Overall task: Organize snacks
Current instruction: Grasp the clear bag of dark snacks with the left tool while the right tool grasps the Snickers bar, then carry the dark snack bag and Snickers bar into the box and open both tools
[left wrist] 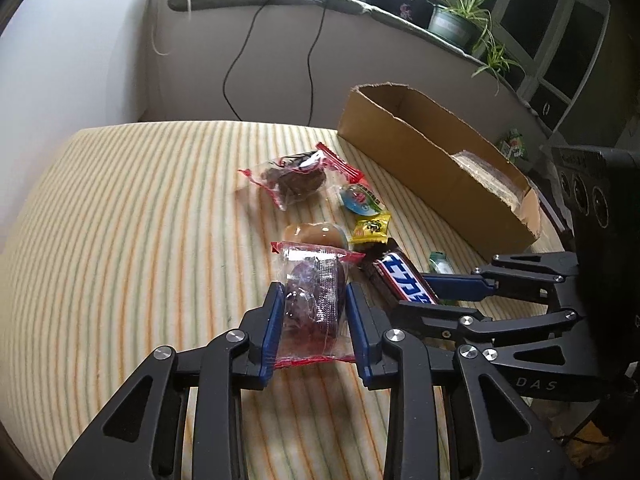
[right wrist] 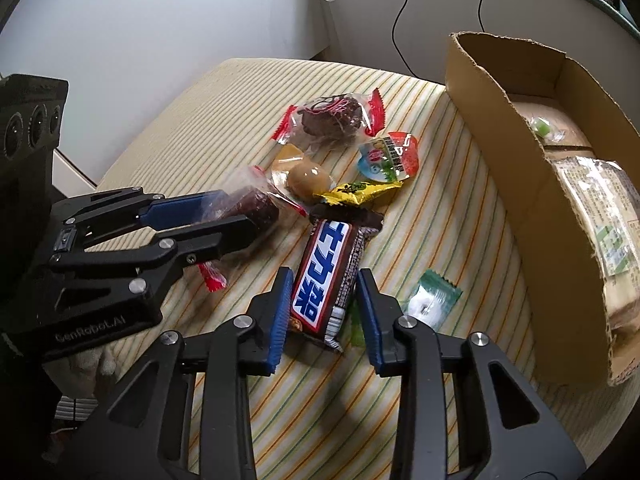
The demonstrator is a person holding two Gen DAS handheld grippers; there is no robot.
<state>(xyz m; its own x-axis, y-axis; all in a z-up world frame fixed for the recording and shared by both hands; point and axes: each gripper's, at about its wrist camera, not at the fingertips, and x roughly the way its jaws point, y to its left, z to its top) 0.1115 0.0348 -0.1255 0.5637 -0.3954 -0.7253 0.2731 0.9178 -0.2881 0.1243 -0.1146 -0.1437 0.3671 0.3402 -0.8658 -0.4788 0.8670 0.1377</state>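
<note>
Left hand-held gripper: clamps clear red-edged snack packet. Right hand-held gripper: jaws straddle chocolate bar, contact unclear.

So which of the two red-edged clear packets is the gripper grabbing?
The nearer red-edged clear packet, between the left gripper's blue fingers. The other dark-snack packet lies untouched farther back.

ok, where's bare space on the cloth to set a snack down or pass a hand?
Free: the wide striped tablecloth left of the snack pile, and the strip between the Snickers bar and the cardboard box, apart from a green candy. Crowded: the centre pile, where the left gripper and right gripper both work.
</note>
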